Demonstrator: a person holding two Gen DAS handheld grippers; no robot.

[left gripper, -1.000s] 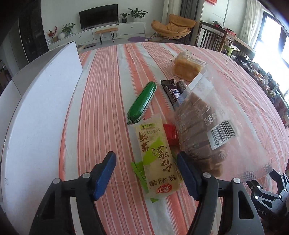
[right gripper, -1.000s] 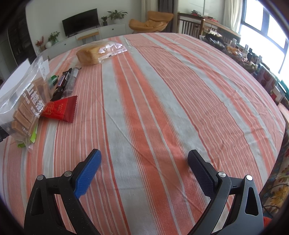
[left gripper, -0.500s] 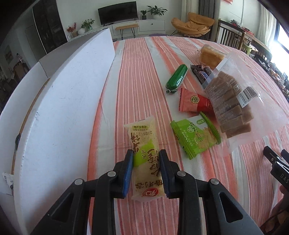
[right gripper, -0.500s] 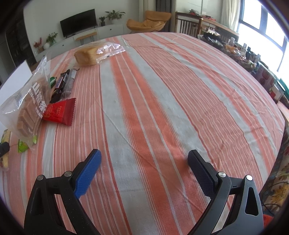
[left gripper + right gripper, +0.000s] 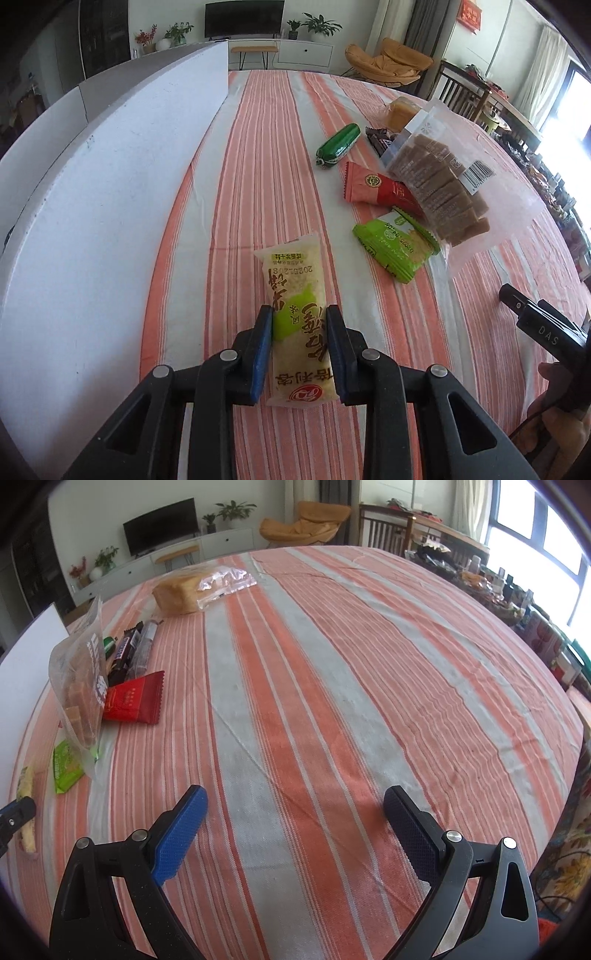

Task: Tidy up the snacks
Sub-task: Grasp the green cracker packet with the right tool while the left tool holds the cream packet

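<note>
Spanning the frame's left, the white box (image 5: 92, 206) is the reference; the striped tablecloth (image 5: 258, 155) runs beside it. The yellow snack packet (image 5: 299, 314) lies just right of the box, long axis pointing away. The left gripper (image 5: 300, 325) is clamped on its near end; a second ago it straddled it unclosed. The right gripper (image 5: 295, 812) stands apart, empty, farther away.

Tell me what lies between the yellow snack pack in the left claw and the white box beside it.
Nothing visible. The left claw is shut on the yellow snack pack, and only bare striped tablecloth separates it from the white box.
</note>
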